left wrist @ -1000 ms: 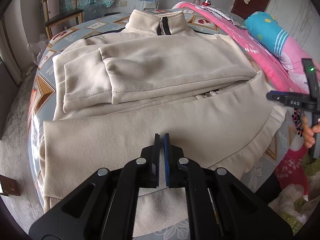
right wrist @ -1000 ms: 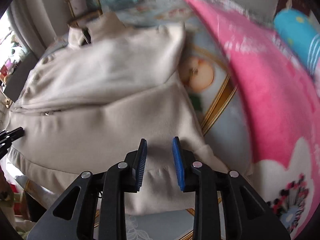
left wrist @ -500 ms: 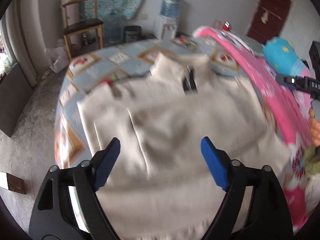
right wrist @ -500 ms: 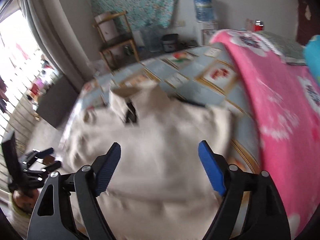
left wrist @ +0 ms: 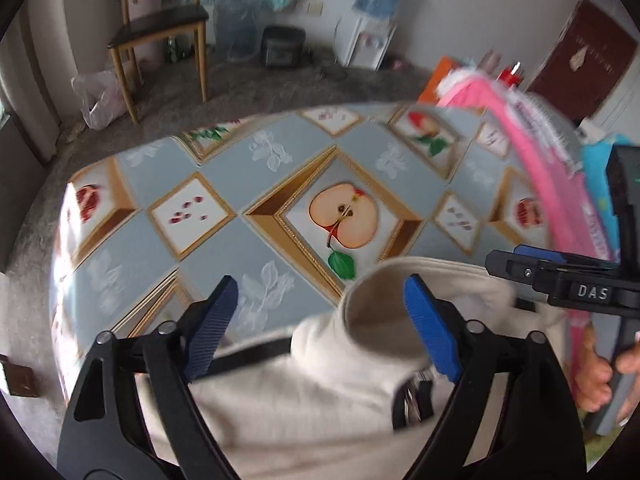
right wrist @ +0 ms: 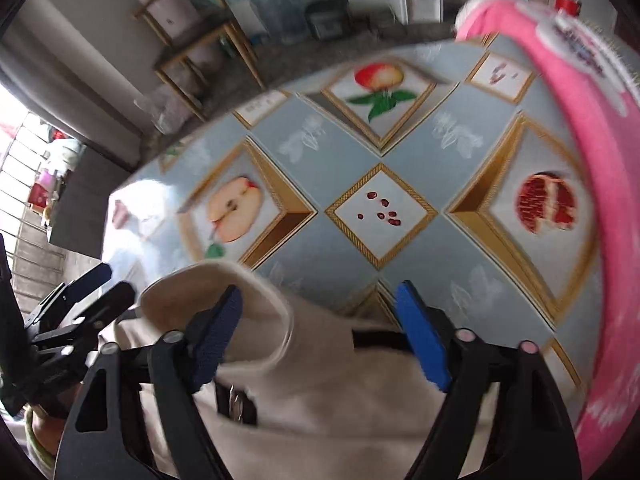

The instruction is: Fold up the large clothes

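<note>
A: Left wrist view. What does it show?

B: The left gripper [left wrist: 320, 320] with its blue pads spread wide; the jaws have just been closing slightly after a wide opening, and nothing is pinched between them. Below it lies the cream jacket [left wrist: 320, 396], its stand-up collar [left wrist: 380, 304] rising between the pads, nearer the right one. The jacket rests at the near edge of the table [left wrist: 224, 184], whose blue cloth bears fruit pictures. At the right edge of the view the right gripper [left wrist: 520, 260] reaches in, a hand [left wrist: 600, 376] on its handle. A pink blanket [left wrist: 532, 152] is heaped along the table's right side. A wooden chair [left wrist: 160, 28] stands on the floor beyond the far edge.

A: And the right wrist view?

B: The right gripper [right wrist: 320, 328], pads likewise apart, jaws just narrowed a little, holding nothing. The collar [right wrist: 224, 292] sits behind its left pad; the jacket [right wrist: 340, 392] fills the near edge of the table [right wrist: 340, 248]. The left gripper [right wrist: 84, 284] shows at the left. The blanket [right wrist: 592, 128] follows the right edge.
</note>
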Motion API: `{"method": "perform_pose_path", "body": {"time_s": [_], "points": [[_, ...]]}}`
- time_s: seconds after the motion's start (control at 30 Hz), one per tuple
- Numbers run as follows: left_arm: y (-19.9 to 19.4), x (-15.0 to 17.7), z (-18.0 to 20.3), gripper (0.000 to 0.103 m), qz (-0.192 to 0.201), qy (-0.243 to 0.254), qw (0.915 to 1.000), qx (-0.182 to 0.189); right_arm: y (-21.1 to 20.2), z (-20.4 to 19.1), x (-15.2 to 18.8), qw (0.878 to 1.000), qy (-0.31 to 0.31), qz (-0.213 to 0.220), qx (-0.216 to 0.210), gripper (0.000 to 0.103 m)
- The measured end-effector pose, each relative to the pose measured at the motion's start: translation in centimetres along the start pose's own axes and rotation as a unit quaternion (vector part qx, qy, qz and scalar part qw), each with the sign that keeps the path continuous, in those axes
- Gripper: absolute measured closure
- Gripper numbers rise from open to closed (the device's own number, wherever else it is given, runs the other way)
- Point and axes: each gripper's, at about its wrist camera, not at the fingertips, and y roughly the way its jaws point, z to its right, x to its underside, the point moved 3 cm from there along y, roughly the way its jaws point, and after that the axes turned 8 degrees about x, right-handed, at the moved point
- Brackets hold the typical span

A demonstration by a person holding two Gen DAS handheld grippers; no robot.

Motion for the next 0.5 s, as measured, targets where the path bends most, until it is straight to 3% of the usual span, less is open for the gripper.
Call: {"method": "perform_pose_path", "body": {"time_s": [0.07, 0.1, 0.13, 0.17, 0.23, 0.37, 0.43, 0.5], "points": [[1.7, 0.2, 0.3, 0.054, -0.019, 0.010, 0.9998, -0.002, 0.7, -0.1, 0.2, 1.000, -0.004, -0.010, -0.018, 0.059], [2.3, 0.4, 0.5, 0.075, -0.027, 0.015, 0.9995, -0.002, 0.7, -0.2, 0.3, 0.999, -0.008, -0.012, -0.033, 0.070], [2.2, 0.9, 1.0, 0.090, -0.022, 0.025, 0.9994, 0.007, 0.0, -0.3, 0.8, 0.998, -0.016, -0.005, -0.059, 0.087], [1.7, 1.2, 1.6, 0.092, -0.009, 0.040, 0.9991, 0.014, -0.9, -0.5, 1.4, 0.997, -0.029, 0.009, -0.066, 0.096], [0.0, 2.4, 3.1, 0.098, 0.016, 0.090, 0.9957, 0.018, -3.1, -0.9, 2.9, 0.995, -0.064, 0.043, -0.070, 0.097], [-4.2, 6.1, 6.6, 0.098, 0.044, 0.192, 0.9799, 0.031, -7.2, -1.5, 7.9, 0.985, -0.137, 0.088, -0.061, 0.098], [-5.3, 8.2, 7.2, 0.098, 0.043, 0.221, 0.9737, 0.034, -7.5, -1.4, 10.5, 0.982, -0.162, 0.088, -0.047, 0.098], [-5.1, 10.6, 7.3, 0.098, 0.027, 0.237, 0.9707, 0.030, -6.1, -1.3, 13.3, 0.977, -0.199, 0.074, -0.003, 0.098]]}}
